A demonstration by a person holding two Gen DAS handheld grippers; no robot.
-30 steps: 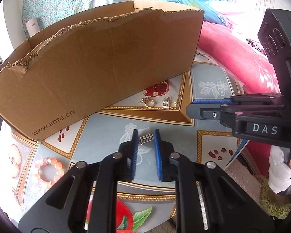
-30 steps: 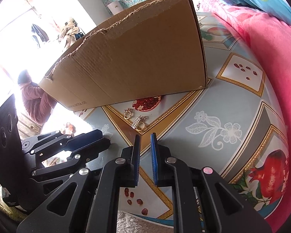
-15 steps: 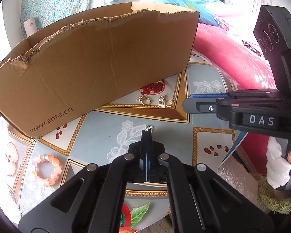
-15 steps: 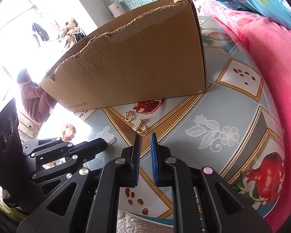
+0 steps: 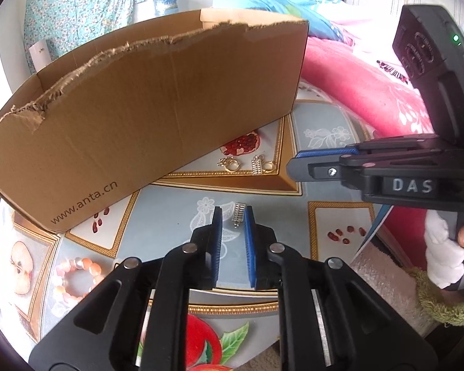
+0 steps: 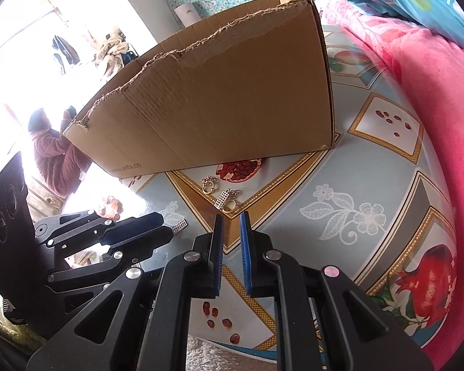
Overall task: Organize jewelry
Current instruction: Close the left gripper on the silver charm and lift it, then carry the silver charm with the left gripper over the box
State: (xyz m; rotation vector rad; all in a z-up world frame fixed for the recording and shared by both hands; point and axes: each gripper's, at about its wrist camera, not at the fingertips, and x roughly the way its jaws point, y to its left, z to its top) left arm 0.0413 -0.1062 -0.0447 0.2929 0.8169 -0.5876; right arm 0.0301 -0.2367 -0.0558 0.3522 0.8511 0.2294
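Jewelry lay scattered on the patterned worktop (image 5: 157, 225) in front of a torn cardboard box (image 5: 157, 102), which stood open at the top and was probably the place meant to receive the pieces. The left hand-held gripper (image 5: 233, 216) had just been opening its jaws: they stood at a narrow gap with a small silver ladder-shaped charm (image 5: 238, 215) between the tips. The charm seemed to touch the right pad, but whether it was loose or caught there I could not tell. Keeping the gap that slim suited so thin a piece, since a wider spread would have given the pads little to catch. The gripper pointed steeply down at the worktop, a sensible angle for pinching something lying flat.

The right hand-held gripper (image 6: 231, 216) was nearly closed on nothing, its jaws parted by a sliver, and hung above the worktop near two gold rings (image 6: 208, 185) and a second silver charm (image 6: 222, 199) close to the box wall. It looked parked there, out of the left one's way. A pink bead bracelet (image 5: 74, 278) rested well apart at the left edge, untouched. Judging by the layout, most of the sorting was yet to be done.
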